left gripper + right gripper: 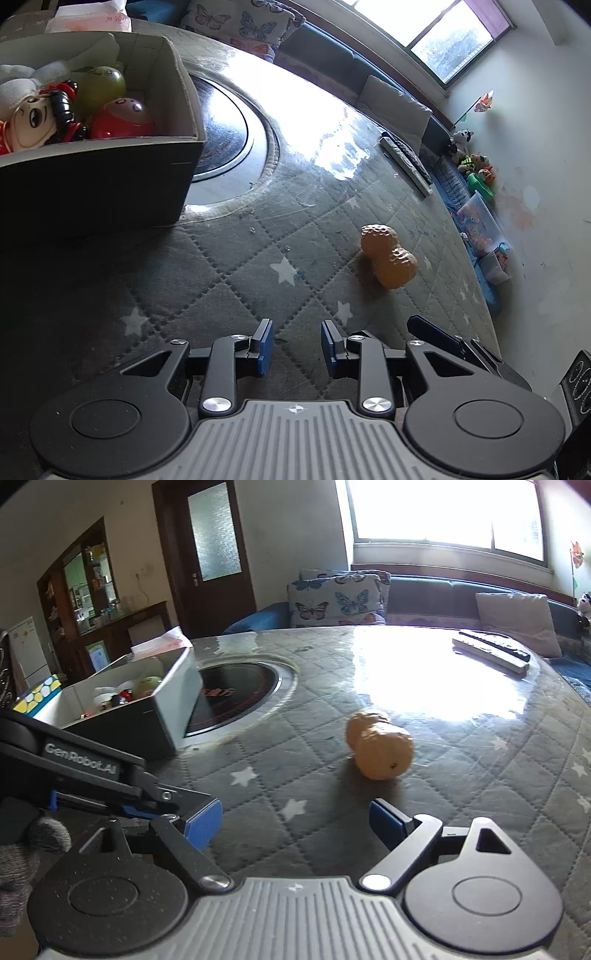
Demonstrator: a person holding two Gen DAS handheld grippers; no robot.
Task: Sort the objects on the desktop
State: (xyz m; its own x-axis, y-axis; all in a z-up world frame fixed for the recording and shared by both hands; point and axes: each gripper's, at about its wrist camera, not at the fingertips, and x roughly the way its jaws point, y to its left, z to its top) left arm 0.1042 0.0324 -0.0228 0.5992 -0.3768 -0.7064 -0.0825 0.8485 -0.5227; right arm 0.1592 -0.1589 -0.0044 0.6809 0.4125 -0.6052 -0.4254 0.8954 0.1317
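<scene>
An orange peanut-shaped toy (388, 256) lies on the quilted star-patterned table cover; it also shows in the right wrist view (379, 748). A cardboard box (181, 110) at the left holds several toys: a doll, a green ball and a red figure. The box also shows in the right wrist view (177, 690). My left gripper (297, 347) is open and empty, low over the cover, near of the peanut. My right gripper (295, 821) is open wide and empty, just in front of the peanut. The left gripper's body (92, 771) shows at the left in the right wrist view.
A round black induction hob (225, 129) is set into the table beside the box. A remote control (406, 162) lies at the far table edge. A tissue pack (88, 18) sits behind the box. A sofa with cushions (336, 598) and toys on the floor (476, 166) lie beyond.
</scene>
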